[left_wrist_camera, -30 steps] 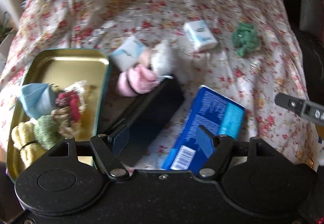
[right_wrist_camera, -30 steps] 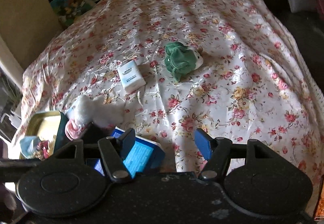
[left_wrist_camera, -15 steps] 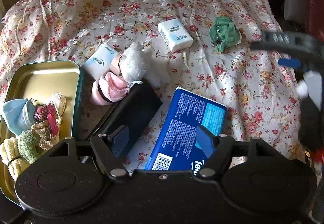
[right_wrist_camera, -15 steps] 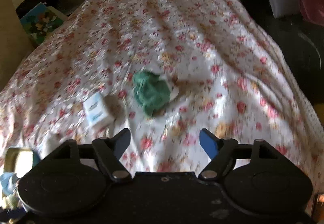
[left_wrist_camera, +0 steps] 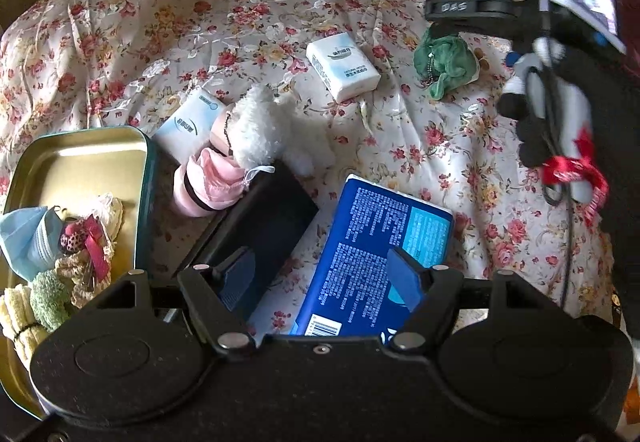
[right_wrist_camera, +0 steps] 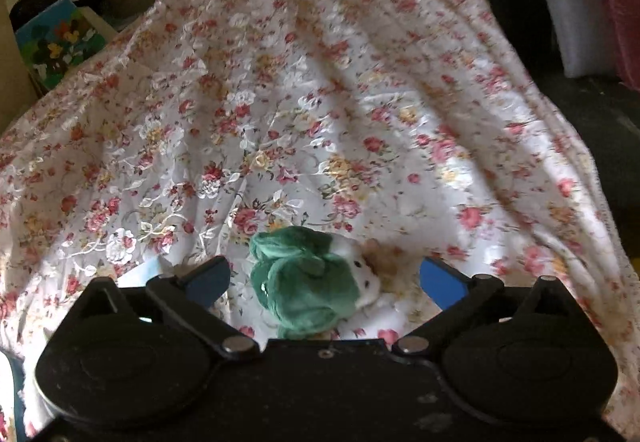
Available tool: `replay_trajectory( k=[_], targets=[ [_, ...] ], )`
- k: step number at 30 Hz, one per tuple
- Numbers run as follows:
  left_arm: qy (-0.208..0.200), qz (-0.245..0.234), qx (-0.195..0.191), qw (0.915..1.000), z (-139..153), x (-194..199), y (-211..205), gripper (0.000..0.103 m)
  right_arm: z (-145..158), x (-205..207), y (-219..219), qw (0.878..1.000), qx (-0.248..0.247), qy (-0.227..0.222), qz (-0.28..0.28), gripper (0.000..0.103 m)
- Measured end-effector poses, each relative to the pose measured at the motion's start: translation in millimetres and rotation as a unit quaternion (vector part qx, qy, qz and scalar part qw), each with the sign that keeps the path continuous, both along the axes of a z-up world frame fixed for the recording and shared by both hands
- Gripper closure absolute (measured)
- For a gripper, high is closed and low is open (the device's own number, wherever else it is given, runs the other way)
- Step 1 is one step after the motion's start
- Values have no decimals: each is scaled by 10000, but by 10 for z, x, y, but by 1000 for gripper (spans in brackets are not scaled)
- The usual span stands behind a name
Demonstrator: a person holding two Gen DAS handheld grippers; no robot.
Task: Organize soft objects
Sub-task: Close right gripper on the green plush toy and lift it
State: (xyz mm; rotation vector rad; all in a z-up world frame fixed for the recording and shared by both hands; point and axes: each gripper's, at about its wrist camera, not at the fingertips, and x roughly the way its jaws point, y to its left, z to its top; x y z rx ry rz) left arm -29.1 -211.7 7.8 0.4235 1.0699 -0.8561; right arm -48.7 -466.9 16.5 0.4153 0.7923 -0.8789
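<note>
floral bedspread (right_wrist_camera: 320, 102) covers the whole bed and carries everything, with dark floor and a pale pillow (right_wrist_camera: 568, 18) off its right edge. my right tongs (right_wrist_camera: 324, 278) hang low over the green plush toy (right_wrist_camera: 304, 282), which lies alone on the cloth toward the right edge of the bed. the jaws have just been opening and now stand wide; the toy sits between the blue pads (right_wrist_camera: 444, 282) but neither pad touches it. i judge the wide spread is there because the toy is a loose, squashy lump and needs room on both sides before i close. the tongs slope steeply down and forward, and the left view shows my gloved hand (left_wrist_camera: 552, 130) reaching in from the right edge.

my left tongs (left_wrist_camera: 320, 274) are half open and grip nothing; they slant down over the near edge of the bed, above the blue tissue pack (left_wrist_camera: 376, 254) and a black case (left_wrist_camera: 264, 226). i take it they wait beside the open tin (left_wrist_camera: 80, 154) at the near left corner, where a blue mask (left_wrist_camera: 28, 238), crocheted bits (left_wrist_camera: 48, 298) and other small soft things already lie. near the tin's far corner sit a pink pouch (left_wrist_camera: 208, 182), a white fluffy toy (left_wrist_camera: 256, 126) and a small white tissue pack (left_wrist_camera: 188, 126); another white pack (left_wrist_camera: 344, 66) lies nearer the middle, all yet to be sorted.
</note>
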Motion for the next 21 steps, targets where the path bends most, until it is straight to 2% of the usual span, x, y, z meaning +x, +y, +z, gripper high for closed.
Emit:
replay_trajectory(
  k=[7, 9, 14, 21],
  targets=[
    [-16, 9, -43, 10000, -7, 16, -13, 34, -347, 200, -78, 9983, 76, 576, 65, 14],
    [-16, 12, -77, 10000, -4, 17, -13, 34, -402, 199, -100, 9978, 237, 612, 90, 33],
    [-38, 6, -180, 9998, 13, 21, -22, 34, -298, 78, -39, 9980, 309, 554, 13, 38],
    [-99, 39, -319, 9994, 33, 40, -51, 34, 126, -481, 230, 9975, 600, 70, -375, 37]
  ],
)
